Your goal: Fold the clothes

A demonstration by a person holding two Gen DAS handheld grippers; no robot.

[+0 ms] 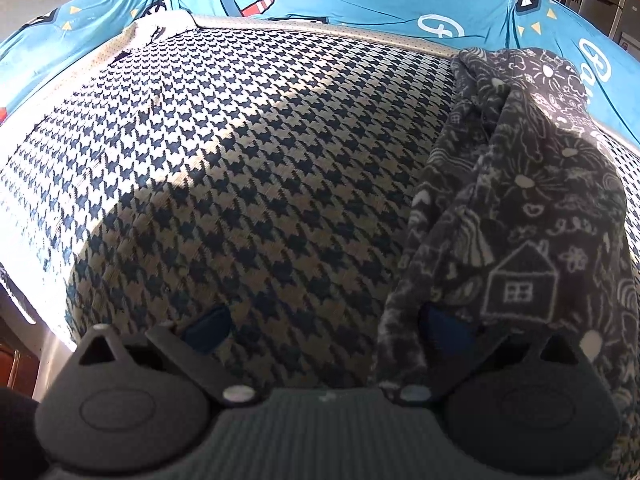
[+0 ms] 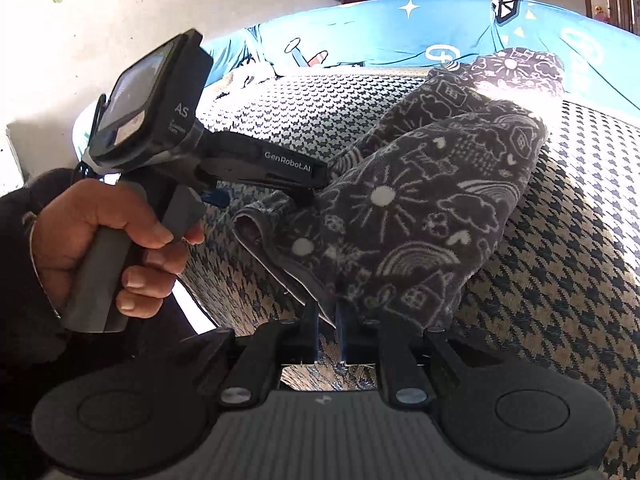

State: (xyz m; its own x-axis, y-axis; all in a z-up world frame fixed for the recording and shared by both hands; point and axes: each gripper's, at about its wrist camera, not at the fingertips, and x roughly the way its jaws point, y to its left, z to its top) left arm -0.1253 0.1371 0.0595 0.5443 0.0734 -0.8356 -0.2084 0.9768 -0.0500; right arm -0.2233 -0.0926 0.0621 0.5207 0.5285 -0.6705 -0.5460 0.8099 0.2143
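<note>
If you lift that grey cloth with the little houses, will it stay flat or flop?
The grey garment will probably flop: it already lies in soft folds. It looks fleecy, so likely light and not slippery. The right gripper pinches its edge.

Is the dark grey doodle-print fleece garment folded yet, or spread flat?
Neither: the dark grey doodle-print fleece garment lies bunched in loose ridges on the houndstooth cover, its hem pinched in the right gripper.

dark grey doodle-print fleece garment [image 2: 420, 216] lies bunched lengthwise on the houndstooth cloth [image 1: 240, 160].
</note>
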